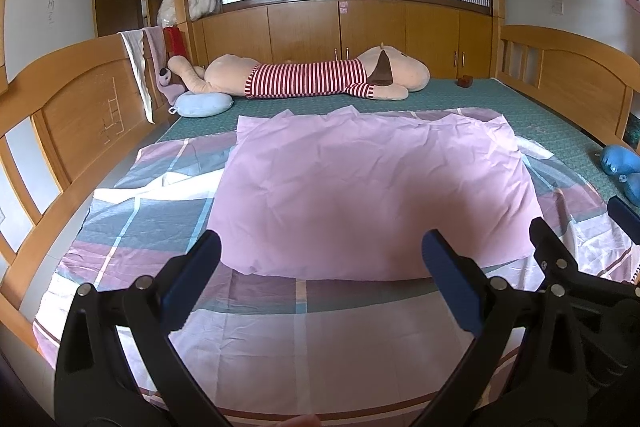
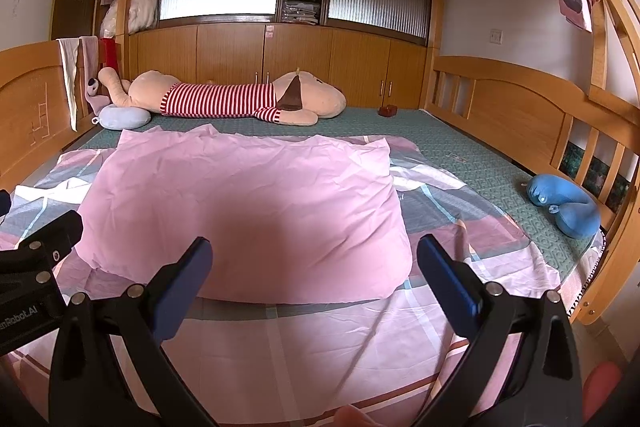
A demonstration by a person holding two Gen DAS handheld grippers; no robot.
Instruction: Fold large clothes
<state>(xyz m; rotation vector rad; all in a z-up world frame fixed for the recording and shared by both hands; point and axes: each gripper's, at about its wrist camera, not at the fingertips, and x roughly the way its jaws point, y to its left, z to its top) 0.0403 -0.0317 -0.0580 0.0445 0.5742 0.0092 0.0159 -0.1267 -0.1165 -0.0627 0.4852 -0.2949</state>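
A large checked sheet (image 1: 152, 215) (image 2: 460, 227) in pink, grey and white lies spread on the bed. Its plain pink underside (image 1: 372, 187) (image 2: 248, 215) is folded over the middle, with the fold edge nearest me. My left gripper (image 1: 320, 259) is open and empty, hovering just above the near fold edge. My right gripper (image 2: 314, 263) is open and empty too, beside it at the same edge. The right gripper's frame shows at the right of the left wrist view (image 1: 560, 267). The left one's frame shows at the left of the right wrist view (image 2: 36, 267).
A big plush dog in a striped shirt (image 1: 304, 79) (image 2: 224, 101) lies along the far side of the green mattress (image 1: 560, 115). A pale blue pillow (image 1: 204, 103) sits far left, a blue plush toy (image 2: 564, 201) at the right. Wooden bed rails (image 1: 80, 107) (image 2: 520, 115) stand on both sides.
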